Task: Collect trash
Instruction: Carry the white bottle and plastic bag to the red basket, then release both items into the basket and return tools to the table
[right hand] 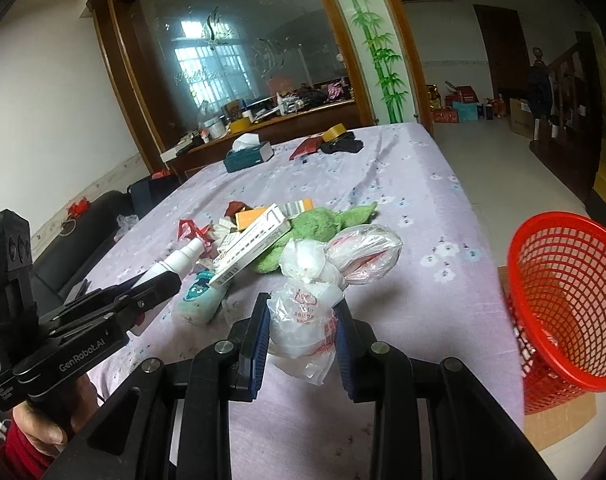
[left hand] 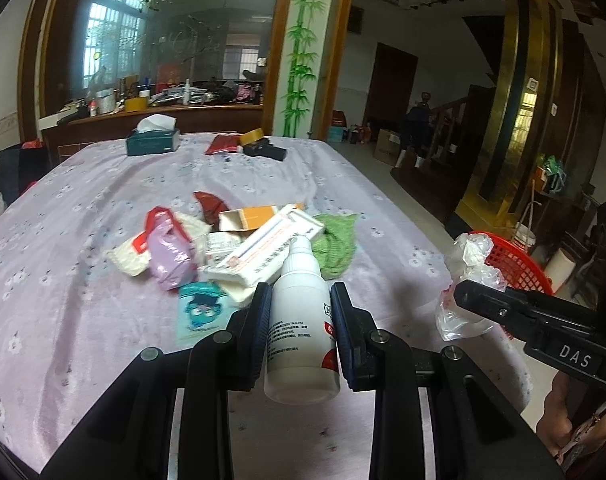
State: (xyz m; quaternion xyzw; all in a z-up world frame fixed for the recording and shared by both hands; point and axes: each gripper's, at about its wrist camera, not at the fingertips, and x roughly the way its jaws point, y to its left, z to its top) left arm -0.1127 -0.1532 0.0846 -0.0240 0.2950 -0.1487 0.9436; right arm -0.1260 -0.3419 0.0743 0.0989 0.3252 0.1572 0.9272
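The left gripper (left hand: 301, 300) is clamped on a white spray bottle (left hand: 299, 320), held lengthwise between its pads with the nozzle forward, and the right gripper (right hand: 303, 312) pinches a crumpled clear plastic bag (right hand: 303, 316); both loads hang clear of the desk (left hand: 83, 200), probably for carrying to the red mesh basket (right hand: 563, 300) off the desk's right edge. Farther out, the remaining litter lies heaped mid-desk: medicine boxes (left hand: 271, 240), a purple pouch (left hand: 171, 256) and a green cloth (left hand: 337, 248), with a tissue box (left hand: 153, 140) beyond.
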